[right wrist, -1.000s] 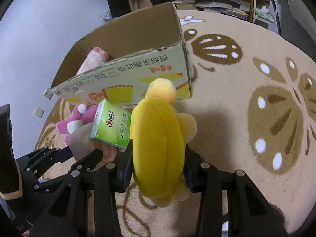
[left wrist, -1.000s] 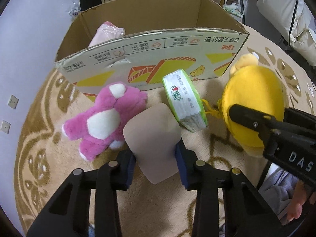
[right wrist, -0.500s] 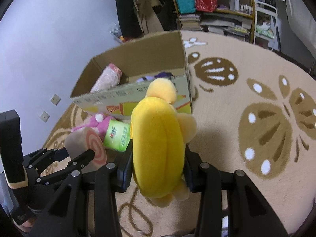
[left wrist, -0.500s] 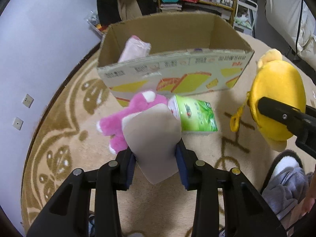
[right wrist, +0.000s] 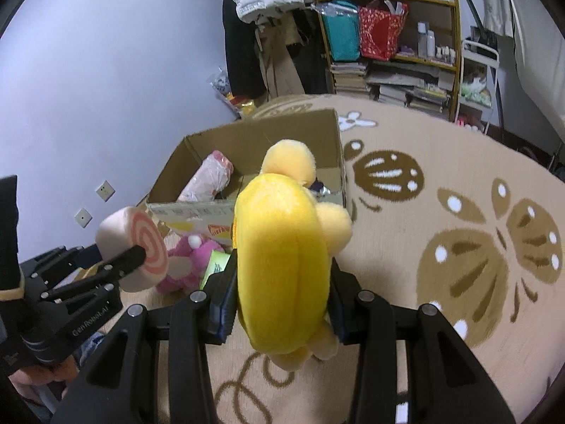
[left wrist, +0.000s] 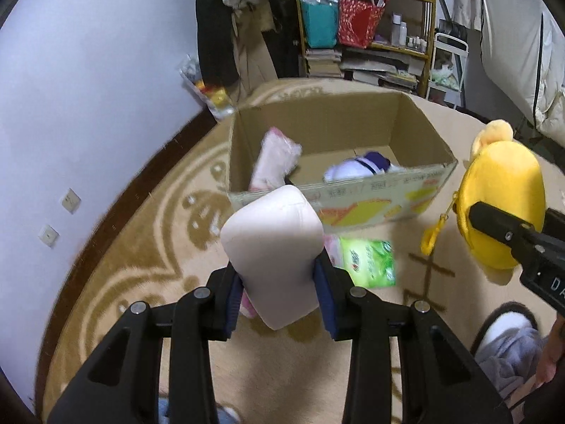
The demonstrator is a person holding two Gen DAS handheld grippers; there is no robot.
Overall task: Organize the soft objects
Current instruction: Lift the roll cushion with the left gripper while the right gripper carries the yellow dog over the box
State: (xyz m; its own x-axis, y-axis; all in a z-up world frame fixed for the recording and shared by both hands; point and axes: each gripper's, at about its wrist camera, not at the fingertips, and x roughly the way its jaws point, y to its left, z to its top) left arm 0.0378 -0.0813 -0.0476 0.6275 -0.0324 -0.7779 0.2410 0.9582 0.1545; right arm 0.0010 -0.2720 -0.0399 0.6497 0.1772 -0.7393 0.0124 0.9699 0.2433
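I have both claws loaded and up off the rug (left wrist: 134, 247). Left claw (left wrist: 279, 282) is clenched on the roll cushion (left wrist: 272, 254), pads pressing its two flat ends; in the right view its swirl face (right wrist: 148, 247) shows. Right claw (right wrist: 280, 300) is clamped on the yellow plush (right wrist: 282, 265), squeezing its middle, head end pointing away toward the box (left wrist: 416, 148).

Box sits open on the rug ahead and below, already holding a pink bundle (left wrist: 273, 162) and a white-purple toy (left wrist: 356, 168). Pink bear (right wrist: 187, 261) and green tissue pack (left wrist: 370, 263) lie on the rug just in front of the box's near wall.

Risks as I judge them:
- Plush is big and soft; the grip is around the belly only, so it could slide out or droop before it reaches the opening.
- Its dangling yellow clip (left wrist: 430, 240) could snag the box's near wall.
- Both loads heading to one opening: claws may bump each other, or one toy may knock the other.
- Releasing too early drops either one short, onto the bear and tissue pack.
- The cushion hides part of my left view, so judging the box edge is harder.
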